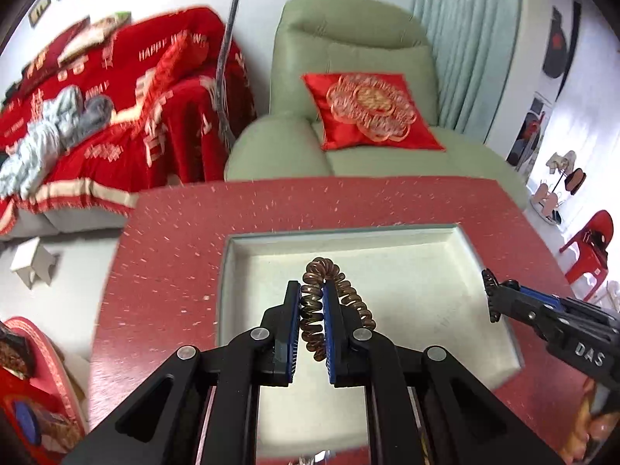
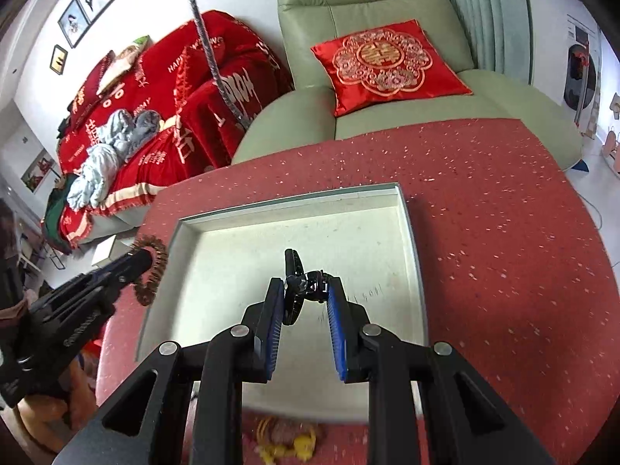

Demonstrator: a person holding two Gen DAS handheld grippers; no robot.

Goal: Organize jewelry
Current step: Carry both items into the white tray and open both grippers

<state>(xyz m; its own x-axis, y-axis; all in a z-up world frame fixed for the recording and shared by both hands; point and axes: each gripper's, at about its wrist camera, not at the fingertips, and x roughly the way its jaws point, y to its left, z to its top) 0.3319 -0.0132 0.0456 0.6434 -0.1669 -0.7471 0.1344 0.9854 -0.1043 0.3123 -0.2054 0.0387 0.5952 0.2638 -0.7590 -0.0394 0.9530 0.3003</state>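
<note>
left gripper (image 1: pixel 312 290): jaws standing narrow, blue pads pinching a brown spiral coil hair tie (image 1: pixel 329 294); the coil is looping up past the fingertips and hanging down between the fingers, and is being held in the air over the white tray (image 1: pixel 457 267), towards the tray's left side; right gripper (image 2: pixel 304 290): jaws standing narrow, clamping a small black hair claw clip (image 2: pixel 298 283) at the fingertips; the clip is sitting tilted, one curved toothed half sticking up and down along the left pad, and is being carried over the middle of the same tray; white tray: shallow, square, raised rim, lying on the red speckled table (image 2: pixel 503 232), its floor showing faint scuffs and pencil-like marks; a yellow and reddish item (image 2: pixel 286 441) is lying on the table by the tray's near edge, too blurred to identify; beyond the table's far edge a pale green armchair (image 1: pixel 348 77) is carrying a red embroidered cushion (image 1: pixel 368 112); to the left of the chair a sofa is lying under a red printed blanket (image 2: pixel 193 97) with pale blue clothing (image 2: pixel 112 147) heaped on it; framed pictures (image 2: pixel 85 7) are hanging on the wall above.
</note>
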